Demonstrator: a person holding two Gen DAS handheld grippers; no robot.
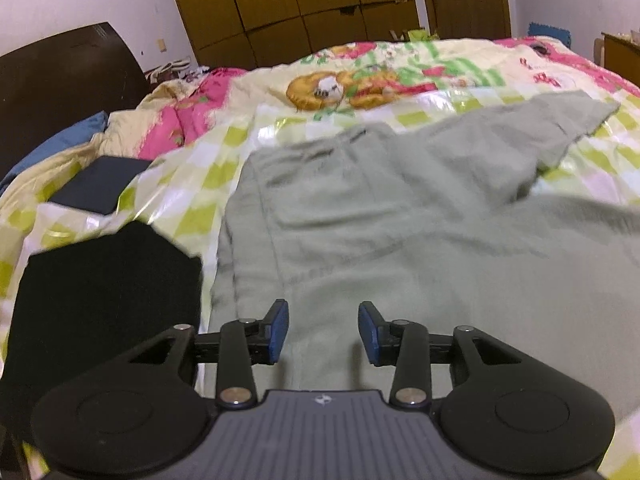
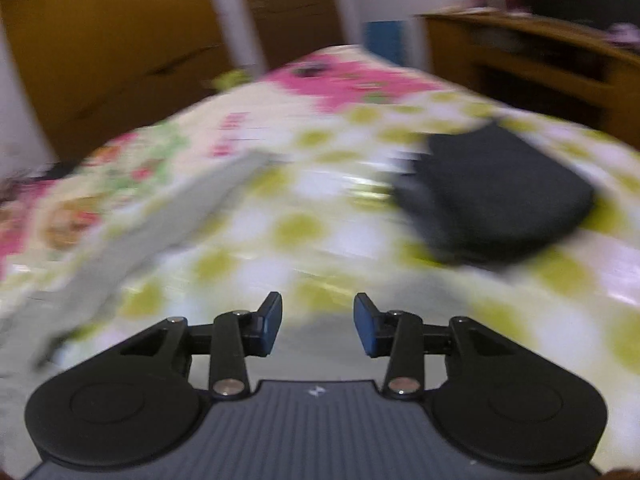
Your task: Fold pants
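Pale grey-green pants (image 1: pixel 400 208) lie spread on the bed, waist end toward me and one leg reaching to the far right. My left gripper (image 1: pixel 323 330) is open and empty, just above the near part of the pants. In the blurred right wrist view a leg of the pants (image 2: pixel 160 220) runs along the left. My right gripper (image 2: pixel 318 326) is open and empty over the bedspread, to the right of that leg.
The bed has a checked green, white and pink bedspread (image 1: pixel 400 72). A folded black garment (image 1: pixel 104 300) lies left of the pants, and a dark flat item (image 1: pixel 100 188) behind it. Another folded dark garment (image 2: pixel 500 200) lies at the right. Wooden wardrobes (image 1: pixel 300 4) stand behind.
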